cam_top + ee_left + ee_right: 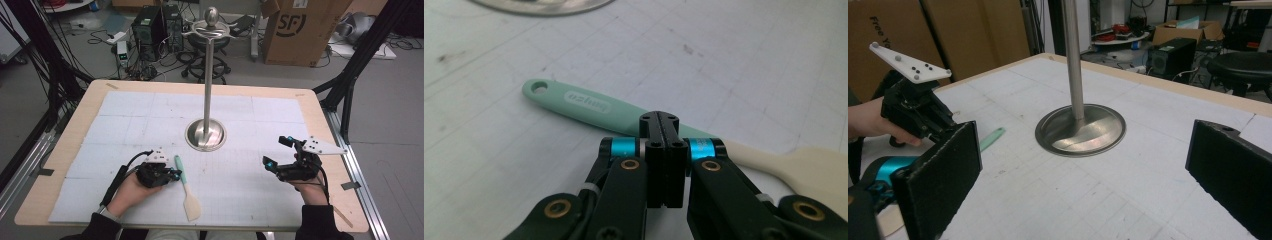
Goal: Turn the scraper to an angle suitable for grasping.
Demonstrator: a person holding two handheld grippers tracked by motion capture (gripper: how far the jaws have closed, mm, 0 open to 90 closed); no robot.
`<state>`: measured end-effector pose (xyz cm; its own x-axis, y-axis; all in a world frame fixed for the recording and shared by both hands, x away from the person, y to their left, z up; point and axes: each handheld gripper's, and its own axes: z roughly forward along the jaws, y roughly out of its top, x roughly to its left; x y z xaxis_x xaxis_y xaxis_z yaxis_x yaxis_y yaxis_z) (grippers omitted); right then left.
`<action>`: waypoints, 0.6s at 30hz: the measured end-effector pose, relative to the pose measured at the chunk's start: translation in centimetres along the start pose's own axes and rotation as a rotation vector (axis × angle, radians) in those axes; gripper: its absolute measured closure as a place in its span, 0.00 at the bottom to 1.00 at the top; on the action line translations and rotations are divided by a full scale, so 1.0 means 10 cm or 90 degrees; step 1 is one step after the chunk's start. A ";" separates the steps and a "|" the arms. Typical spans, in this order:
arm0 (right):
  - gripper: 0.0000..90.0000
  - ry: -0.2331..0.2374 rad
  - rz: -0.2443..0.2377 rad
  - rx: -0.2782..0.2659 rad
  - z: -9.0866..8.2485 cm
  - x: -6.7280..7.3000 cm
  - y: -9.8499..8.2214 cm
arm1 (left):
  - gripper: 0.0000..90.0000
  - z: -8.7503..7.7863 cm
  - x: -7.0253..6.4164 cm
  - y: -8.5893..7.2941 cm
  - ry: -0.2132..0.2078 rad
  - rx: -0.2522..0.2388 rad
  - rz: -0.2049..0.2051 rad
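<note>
Left gripper (663, 131) closed empty above spatula (589, 106), right gripper (284, 153) wide open

Spatula (589, 105) mid-handle hidden behind left hand-held gripper (663, 131); grip prob. unclear.

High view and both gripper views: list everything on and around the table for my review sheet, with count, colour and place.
Silicone spatula with mint-green handle and cream blade: one, lying on the mat beside the left gripper.
Polished steel stand with round base and tall pole: one, silver, mat centre.
White gridded mat: one, covering the tabletop.
Light wooden table: one, under the mat.
Brown cardboard box: one, on the floor behind the table.
Black computer tower: one, on the floor at back left.
Left gripper: one, black with blue bands, fingers shut, tips at the spatula handle.
Right gripper: one, black, fingers open, right of the stand.
</note>
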<state>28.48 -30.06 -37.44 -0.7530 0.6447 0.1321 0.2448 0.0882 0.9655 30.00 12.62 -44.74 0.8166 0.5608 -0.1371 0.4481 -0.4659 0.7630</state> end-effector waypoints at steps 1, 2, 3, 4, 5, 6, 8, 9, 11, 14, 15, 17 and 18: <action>0.01 0.000 0.001 0.002 0.00 0.00 0.00 | 1.00 0.04 -0.02 0.03 0.001 -0.002 0.004; 0.01 0.001 0.003 0.002 0.00 0.00 0.00 | 1.00 0.07 -0.04 0.05 0.003 0.000 0.004; 0.01 0.001 0.002 0.002 0.00 0.00 0.00 | 1.00 0.11 -0.08 0.08 0.011 0.004 0.007; 0.01 0.000 0.000 0.001 0.00 -0.01 0.00 | 1.00 0.11 -0.08 0.08 0.011 0.004 0.007; 0.01 0.000 0.003 0.001 0.00 0.00 0.00 | 1.00 0.11 -0.09 0.09 0.015 0.005 0.008; 0.01 0.000 0.004 0.000 -0.01 -0.01 0.00 | 1.00 0.11 -0.09 0.09 0.014 0.006 0.003; 0.01 -0.002 0.003 -0.002 -0.01 -0.01 -0.01 | 1.00 0.11 -0.08 0.09 0.014 0.006 0.003; 0.01 0.000 0.004 0.001 -0.01 -0.01 -0.01 | 1.00 0.12 -0.10 0.10 0.013 0.003 0.002; 0.01 0.000 0.005 0.003 0.00 -0.01 -0.01 | 1.00 0.15 -0.13 0.11 0.011 -0.005 0.010; 0.01 0.001 0.002 0.002 0.00 0.00 -0.01 | 1.00 0.17 -0.17 0.12 0.011 -0.006 0.023; 0.01 -0.001 0.001 0.001 0.00 -0.01 -0.01 | 1.00 0.16 -0.19 0.13 0.010 -0.007 0.023; 0.01 -0.002 0.005 -0.001 -0.02 -0.01 -0.01 | 1.00 0.13 -0.23 0.14 0.005 -0.018 0.028; 0.01 -0.001 0.006 -0.003 -0.02 -0.01 -0.01 | 1.00 0.10 -0.26 0.15 0.002 -0.023 0.033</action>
<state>28.44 -30.31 -37.47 -0.7497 0.6465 0.1415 0.2495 0.0780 0.9652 28.90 9.79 -43.88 0.8368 0.5391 -0.0953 0.3923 -0.4690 0.7913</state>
